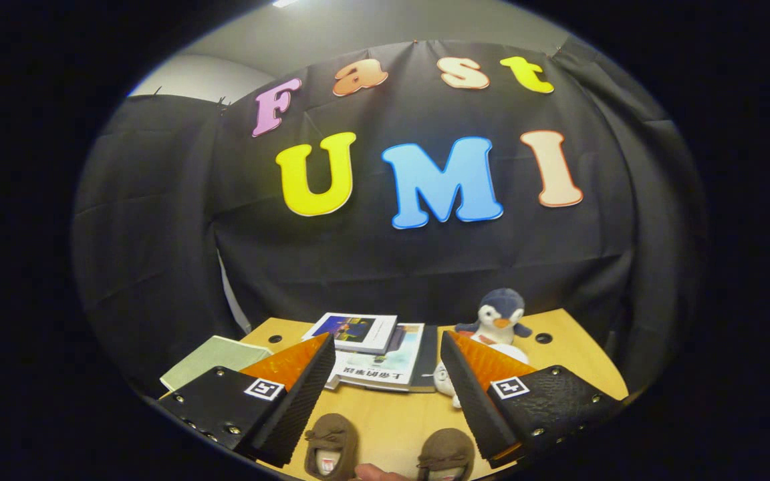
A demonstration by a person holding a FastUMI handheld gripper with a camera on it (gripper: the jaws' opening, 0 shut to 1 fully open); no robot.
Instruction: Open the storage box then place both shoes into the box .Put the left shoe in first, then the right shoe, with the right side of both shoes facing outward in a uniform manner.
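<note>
Two brown shoes stand side by side on the wooden table (385, 417), toes pointing away from me: one shoe (331, 444) close to the left finger, the other shoe (446, 454) close to the right finger. My gripper (385, 347) hovers above them, open wide, with nothing between its fingers. Part of a hand (375, 473) shows between the two shoes at the near edge.
A stack of books (378, 357) lies beyond the fingers in the middle of the table. A green book (214, 361) lies by the left finger. A plush penguin (498, 317) sits at the back right, above a white soft toy (448, 384) by the right finger.
</note>
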